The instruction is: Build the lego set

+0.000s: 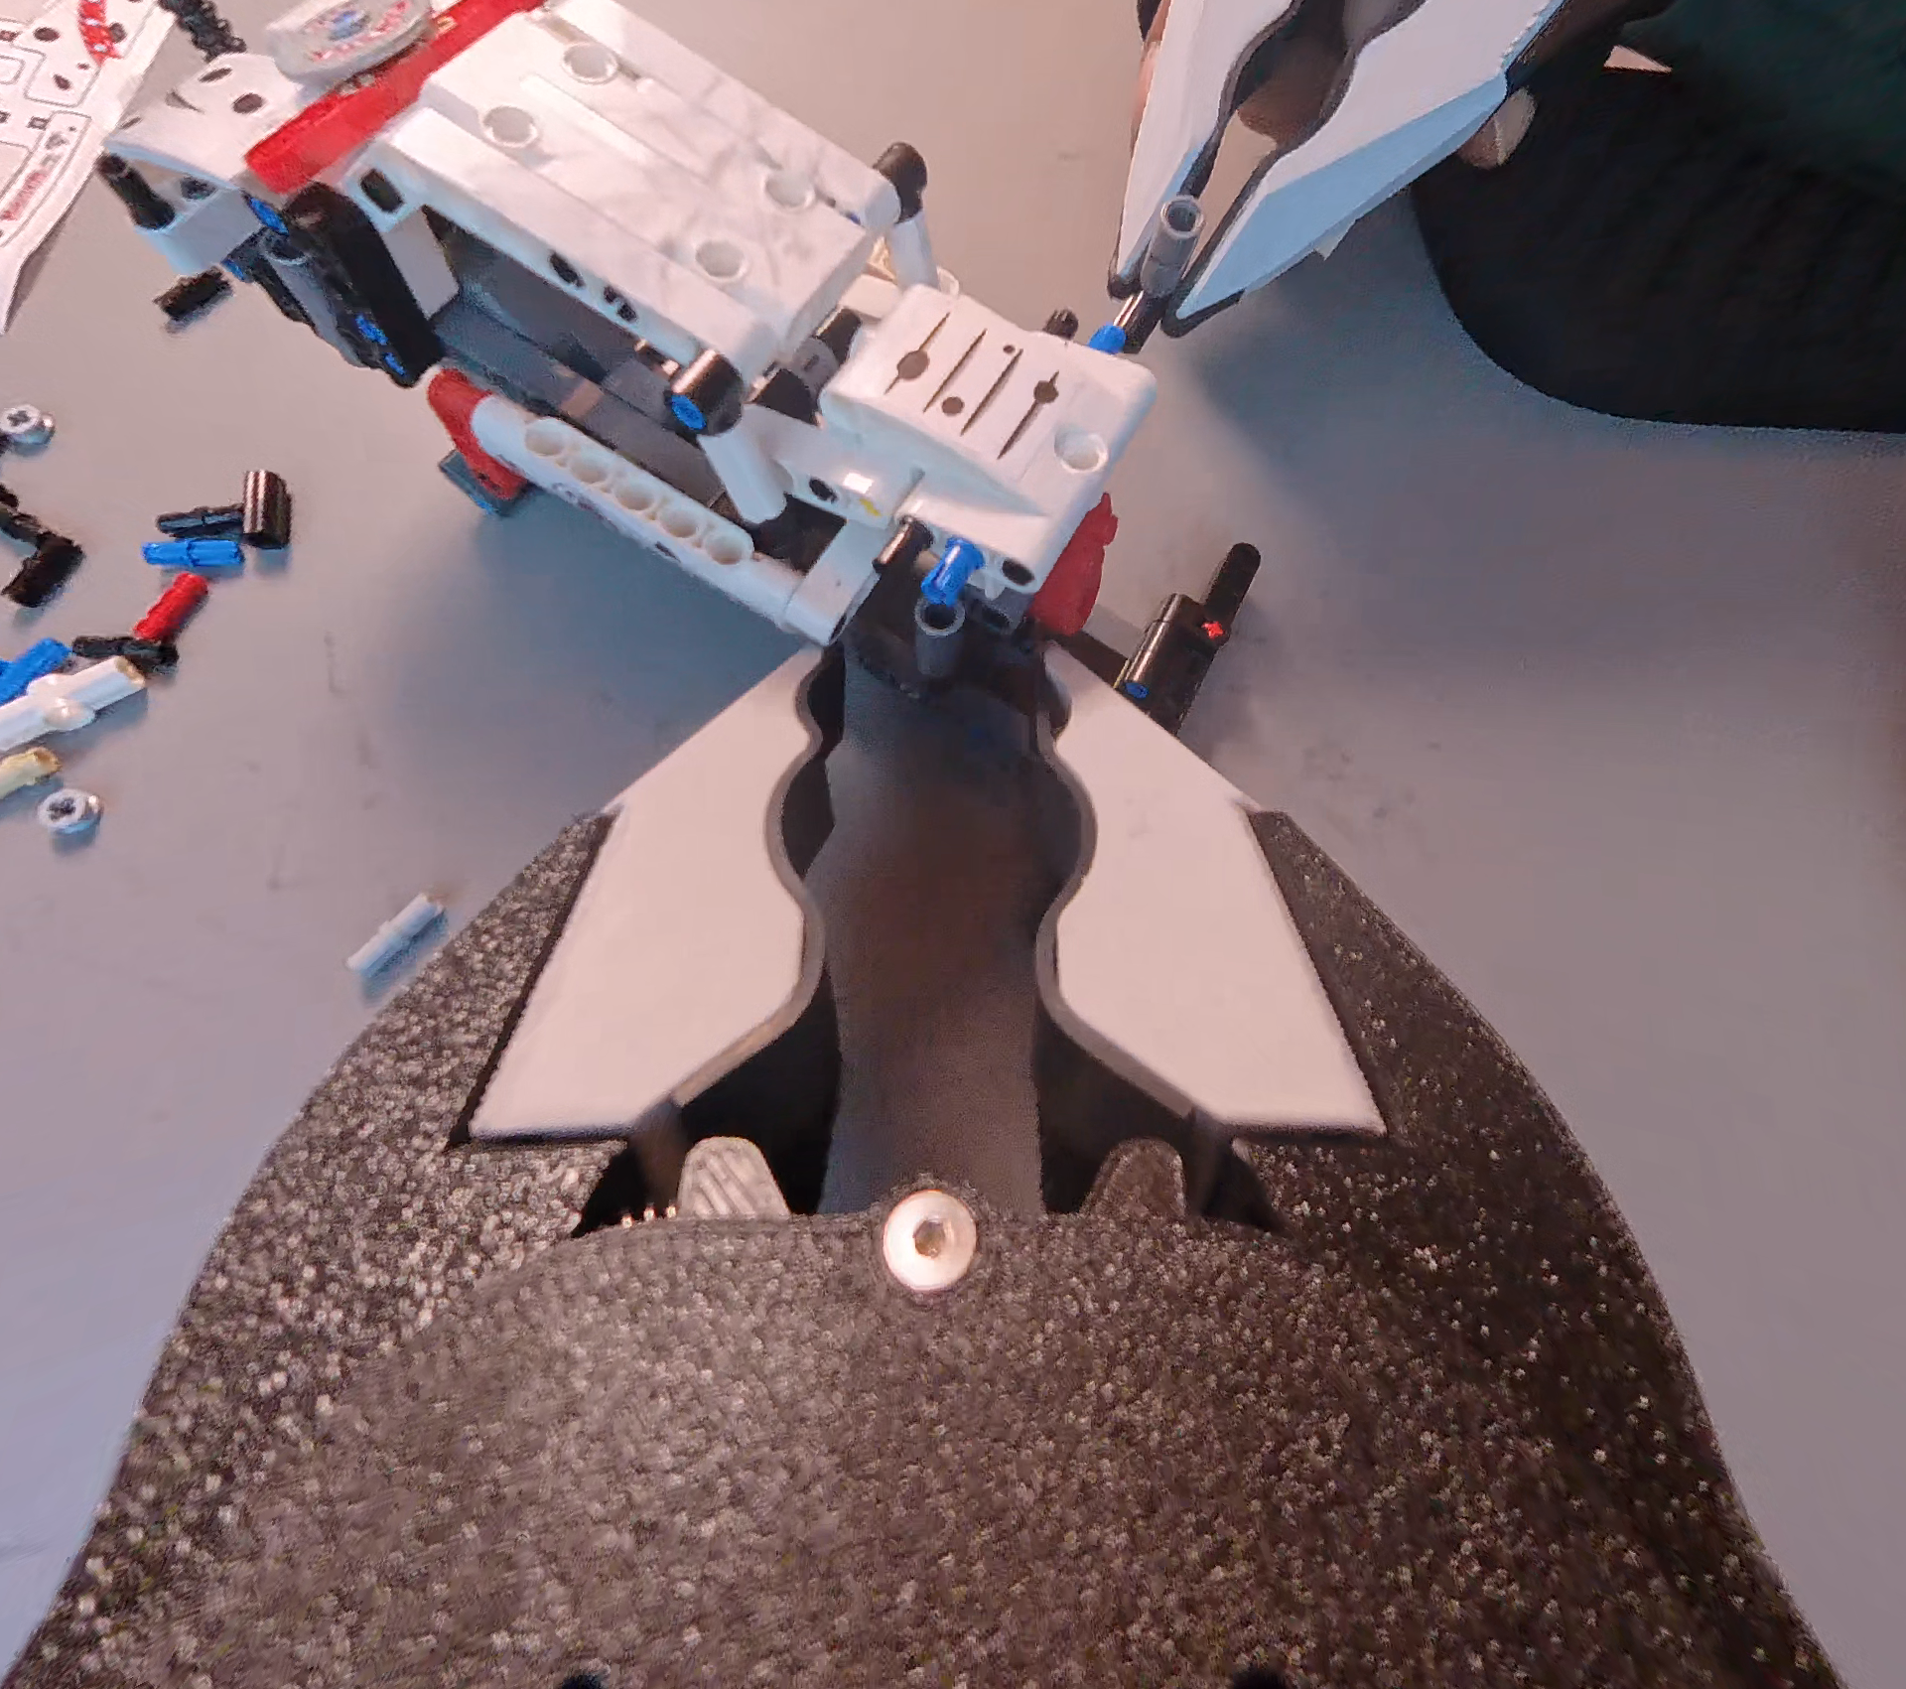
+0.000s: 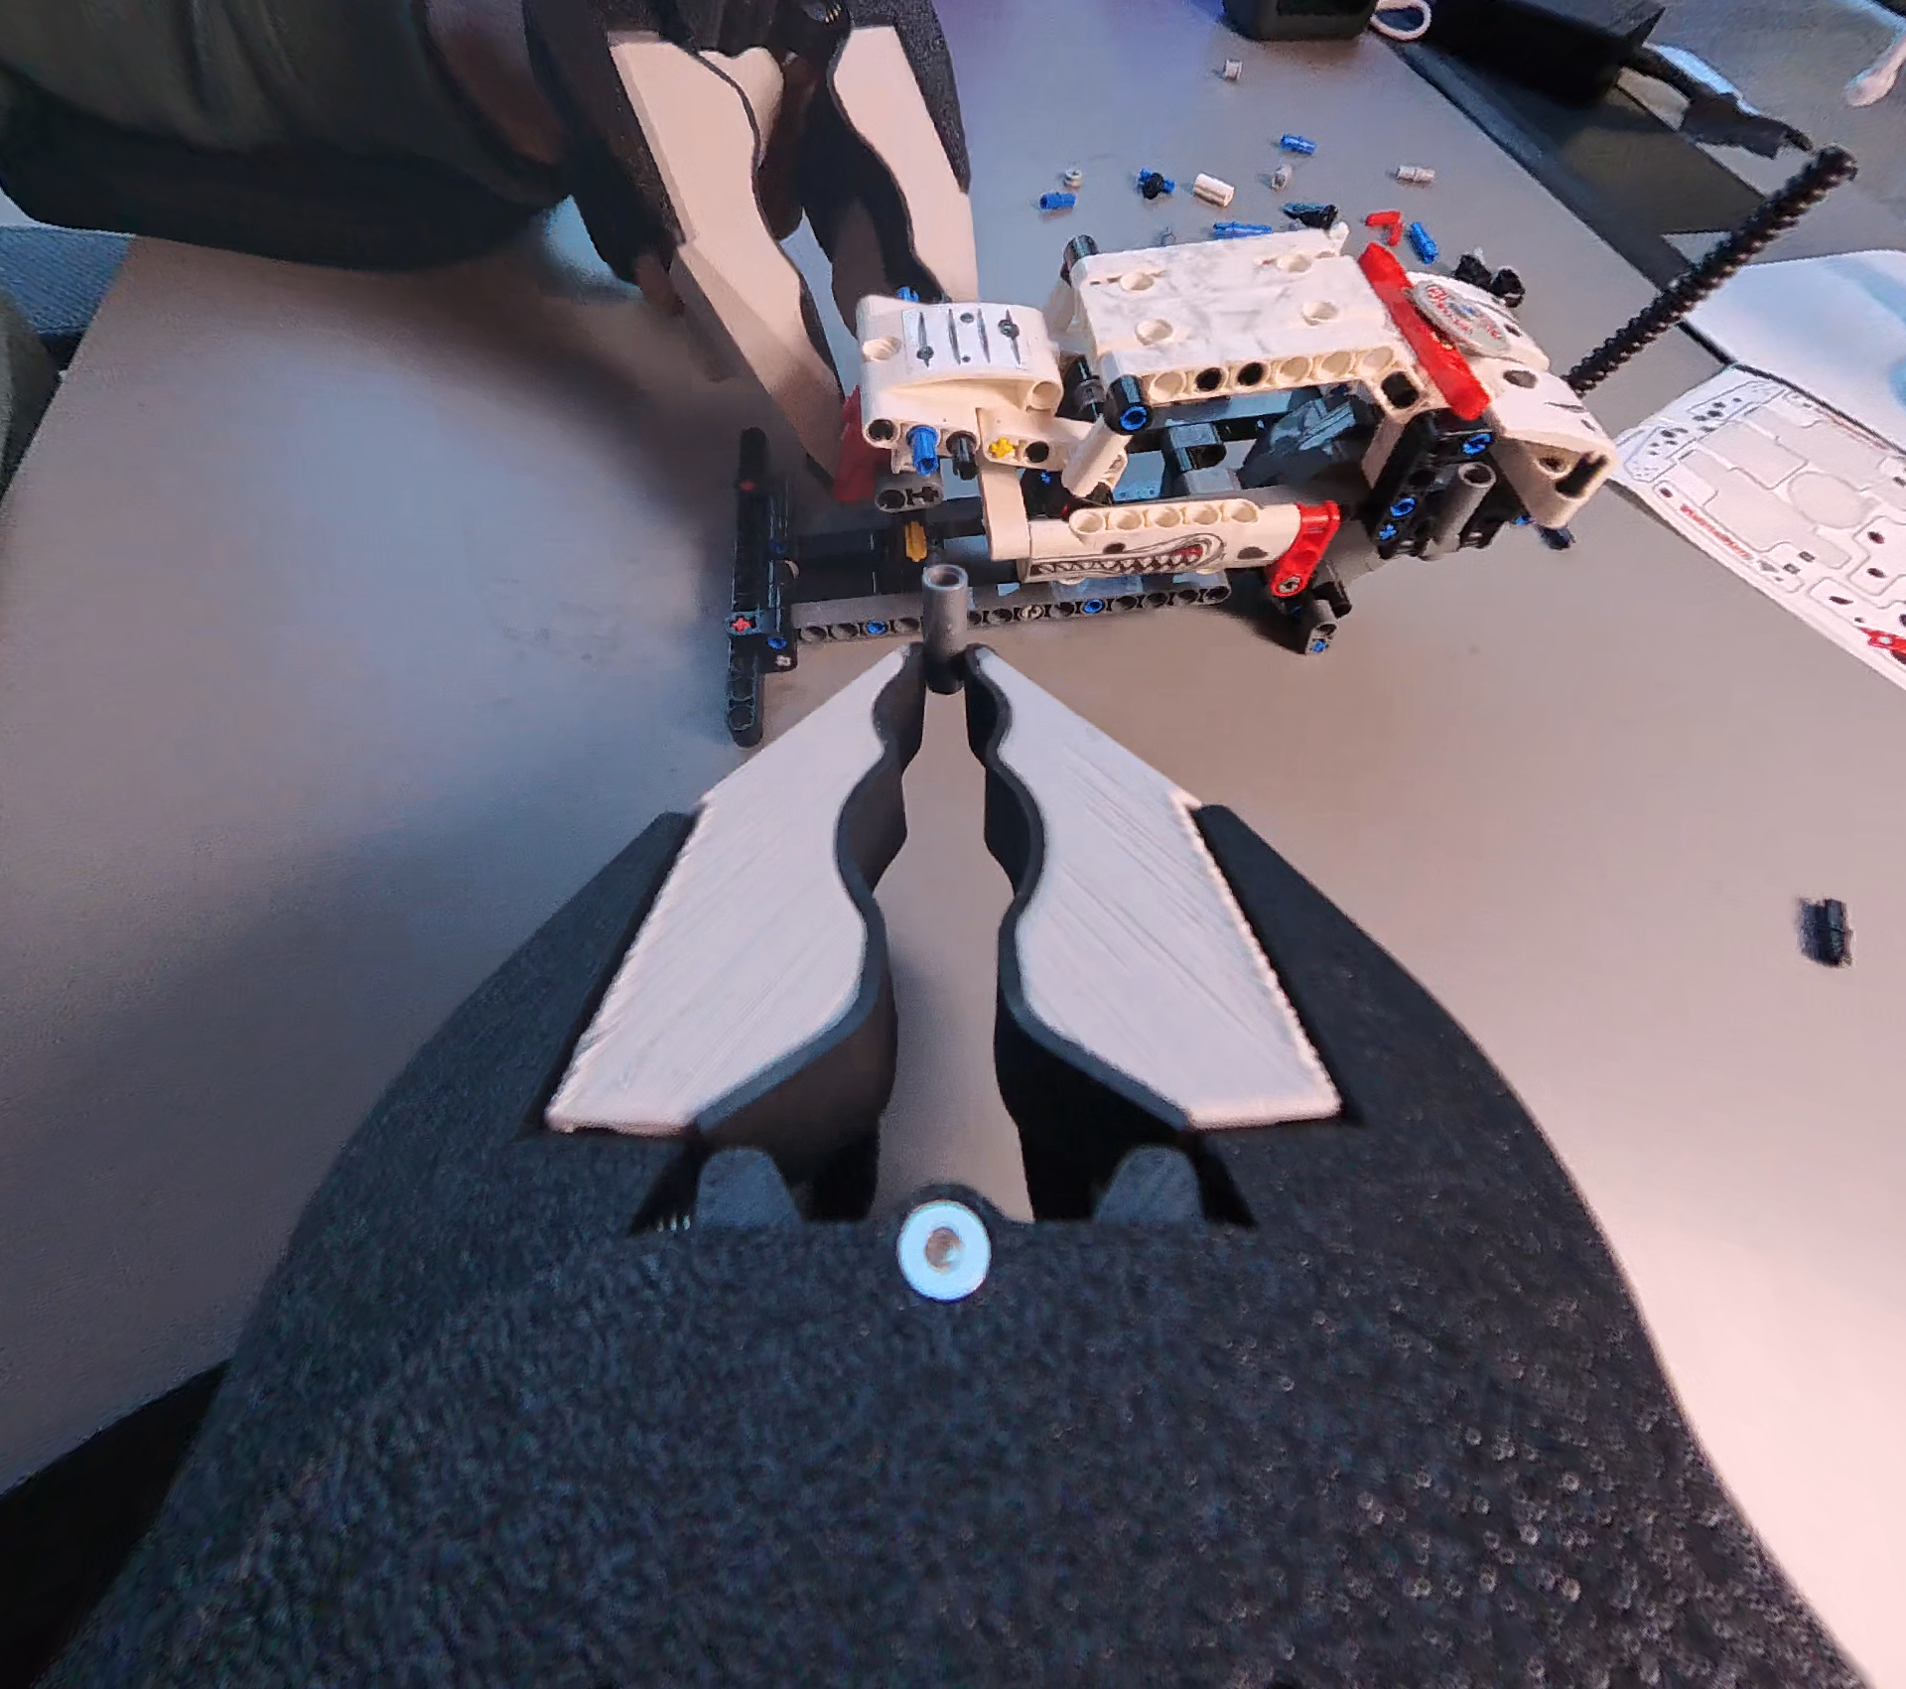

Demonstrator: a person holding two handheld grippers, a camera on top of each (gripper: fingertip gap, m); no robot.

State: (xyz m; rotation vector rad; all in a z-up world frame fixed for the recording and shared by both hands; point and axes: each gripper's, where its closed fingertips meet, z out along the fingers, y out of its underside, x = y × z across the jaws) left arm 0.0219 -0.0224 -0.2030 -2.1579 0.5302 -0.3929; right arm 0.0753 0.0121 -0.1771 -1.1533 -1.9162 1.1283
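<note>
Right gripper (image 2: pixel 944 659): clamped on a grey connector (image 2: pixel 944 608), held upright just short of the model's near side.
Left gripper (image 1: pixel 933 675): fingers set around the model's front end; gripping or merely bracing, cannot tell.
Lego model (image 2: pixel 1217 402): white, red and black, resting mid-table (image 2: pixel 361 608).
Open room: bare tabletop near the right gripper.
Far edge: loose pins (image 2: pixel 1238 195) scattered, sticker sheet (image 2: pixel 1774 484) at right.

Right hand-held gripper (image 2: pixel 943 659) pinched; left hand-held gripper (image 1: pixel 933 680) parted
</note>
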